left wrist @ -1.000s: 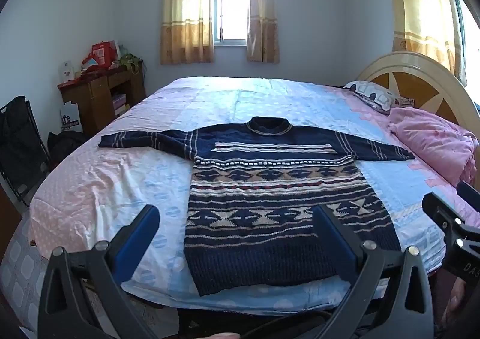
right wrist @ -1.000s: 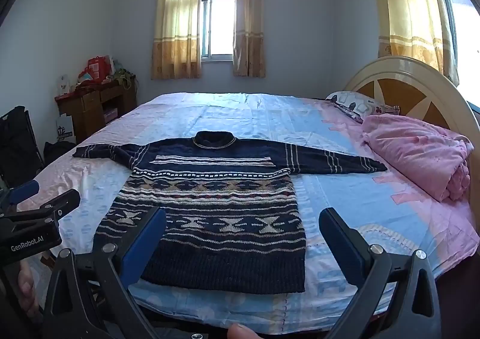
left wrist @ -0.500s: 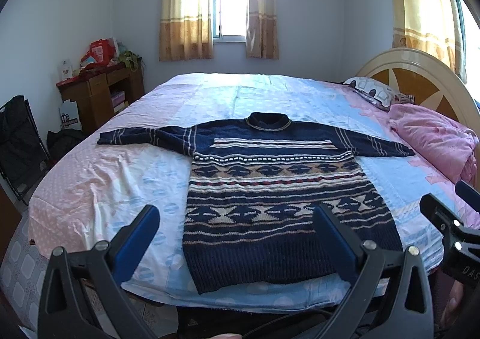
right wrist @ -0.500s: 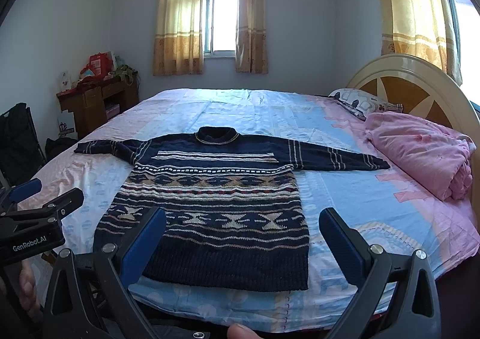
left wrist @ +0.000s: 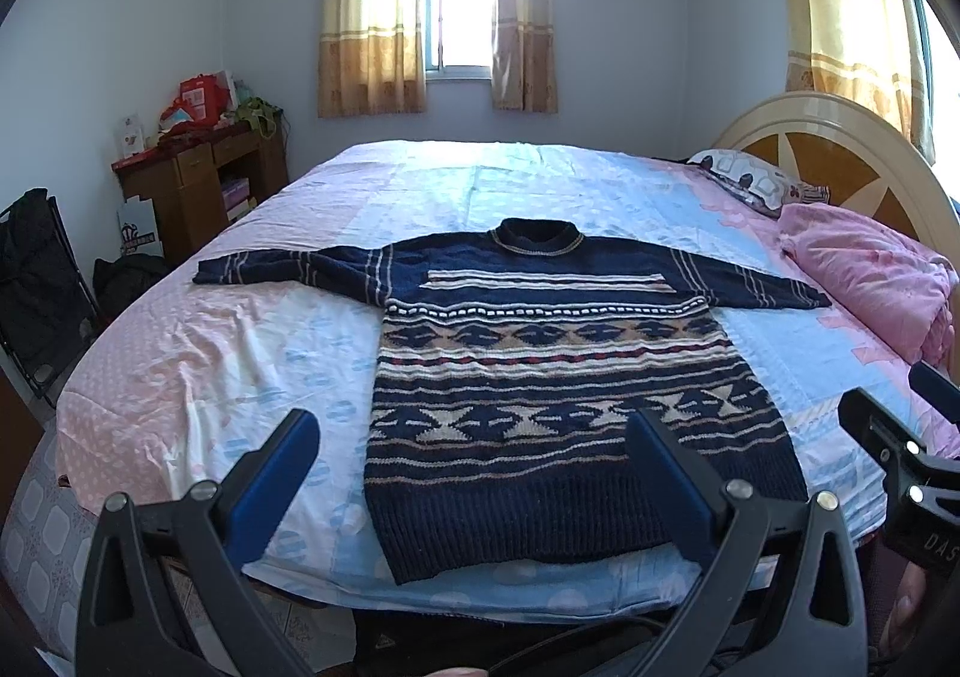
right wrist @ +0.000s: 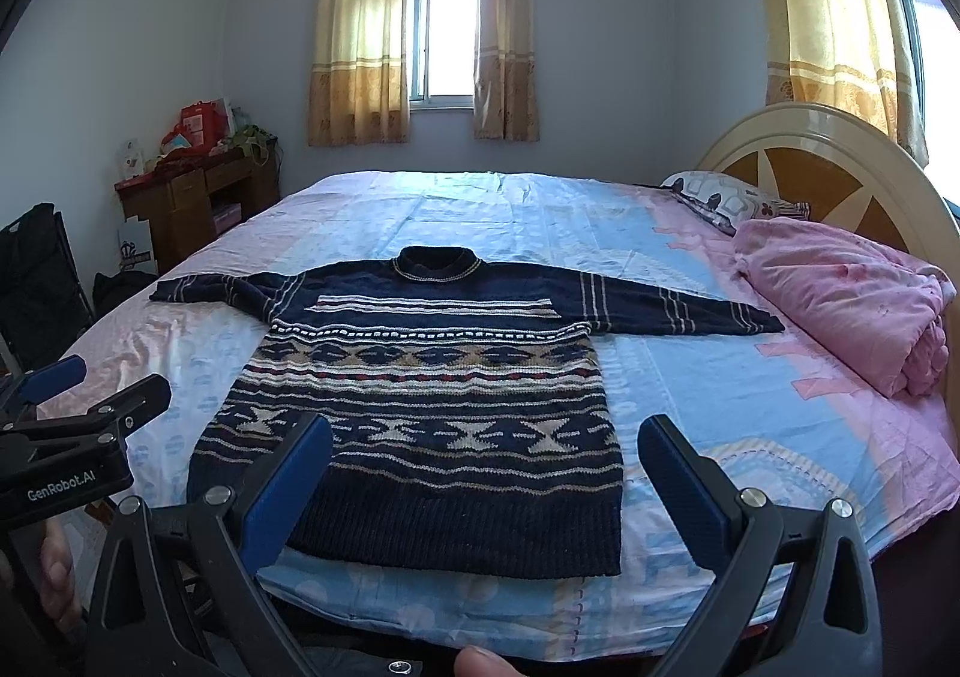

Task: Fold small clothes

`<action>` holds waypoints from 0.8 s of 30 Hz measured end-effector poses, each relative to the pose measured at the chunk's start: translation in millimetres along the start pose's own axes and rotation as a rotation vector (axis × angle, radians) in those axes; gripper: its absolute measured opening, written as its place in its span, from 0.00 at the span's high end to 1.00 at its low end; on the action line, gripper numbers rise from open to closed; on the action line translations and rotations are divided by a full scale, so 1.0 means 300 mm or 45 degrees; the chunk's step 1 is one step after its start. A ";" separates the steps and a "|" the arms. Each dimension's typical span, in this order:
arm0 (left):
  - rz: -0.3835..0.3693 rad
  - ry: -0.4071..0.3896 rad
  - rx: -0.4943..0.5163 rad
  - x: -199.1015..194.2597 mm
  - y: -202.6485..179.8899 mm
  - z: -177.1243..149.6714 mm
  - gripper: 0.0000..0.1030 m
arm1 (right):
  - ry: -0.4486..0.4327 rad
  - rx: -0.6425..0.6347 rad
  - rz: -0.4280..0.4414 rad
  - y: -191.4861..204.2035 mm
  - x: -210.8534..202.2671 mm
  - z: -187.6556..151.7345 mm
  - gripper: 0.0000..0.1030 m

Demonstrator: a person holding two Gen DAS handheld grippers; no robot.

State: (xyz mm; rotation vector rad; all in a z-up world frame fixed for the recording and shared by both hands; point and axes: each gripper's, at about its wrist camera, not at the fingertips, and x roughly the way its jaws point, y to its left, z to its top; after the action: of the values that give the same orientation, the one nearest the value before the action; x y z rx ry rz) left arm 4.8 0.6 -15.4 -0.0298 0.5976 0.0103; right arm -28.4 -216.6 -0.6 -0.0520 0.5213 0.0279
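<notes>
**Both tools wide over a flat sweater, fold not yet begun**

The left tool [left wrist: 474, 464] hung with its jaws spread wide and gripped nothing; the right tool [right wrist: 486, 464] stood just as wide and just as empty; both hovered short of the near edge of the bed [right wrist: 750, 377], neither touching cloth. Beyond them the sweater [right wrist: 432, 395] lay flat on the sheet, hem toward six o'clock, collar at twelve, one sleeve out to nine and the other to three. It looked a thick, soft knit, likely limp and somewhat weighty, prone to sag and stretch if lifted by one point; a pinch at each sleeve cuff or shoulder seam seemed the surest hold. A pink quilt [right wrist: 840, 299] sat near the three o'clock sleeve's end.
</notes>
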 end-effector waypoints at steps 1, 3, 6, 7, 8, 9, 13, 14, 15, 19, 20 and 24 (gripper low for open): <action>0.000 0.000 0.000 -0.001 0.000 -0.002 0.00 | 0.000 0.000 -0.001 0.000 0.000 0.000 0.01; 0.000 0.002 0.000 0.000 0.000 0.001 0.00 | 0.001 0.001 0.000 0.000 0.001 0.000 0.01; 0.000 0.002 0.000 0.000 0.000 0.001 0.00 | 0.003 0.001 0.001 0.003 0.001 -0.003 0.01; 0.000 0.002 0.000 0.000 0.000 0.001 0.00 | 0.003 0.001 0.001 0.002 0.001 -0.003 0.01; -0.001 0.002 0.000 0.000 0.000 0.001 0.00 | 0.003 0.001 0.001 0.002 0.001 -0.003 0.01; -0.001 0.002 0.000 0.000 0.001 0.000 0.00 | 0.004 0.001 0.002 0.002 0.001 -0.003 0.01; -0.001 0.004 0.000 0.001 0.001 -0.005 0.00 | 0.007 0.001 0.003 0.004 0.005 -0.006 0.01; -0.001 0.003 0.000 0.002 0.000 -0.003 0.00 | 0.008 0.001 0.003 0.005 0.006 -0.008 0.01; -0.002 0.004 0.000 0.002 0.000 -0.002 0.00 | 0.009 0.001 0.003 0.006 0.006 -0.010 0.01; -0.001 0.009 0.002 0.003 0.000 -0.016 0.00 | 0.010 0.001 0.004 0.005 0.006 -0.009 0.01; -0.002 0.009 0.002 0.003 0.001 -0.020 0.00 | 0.009 0.001 0.004 0.005 0.006 -0.008 0.01; -0.003 0.012 0.002 0.003 0.000 -0.021 0.00 | 0.010 0.001 0.004 0.005 0.006 -0.007 0.01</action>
State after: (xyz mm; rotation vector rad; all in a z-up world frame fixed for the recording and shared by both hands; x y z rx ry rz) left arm 2.0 0.5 -21.2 -0.0288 0.6069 0.0076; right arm -27.9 -215.1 -3.5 -0.0506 0.5294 0.0304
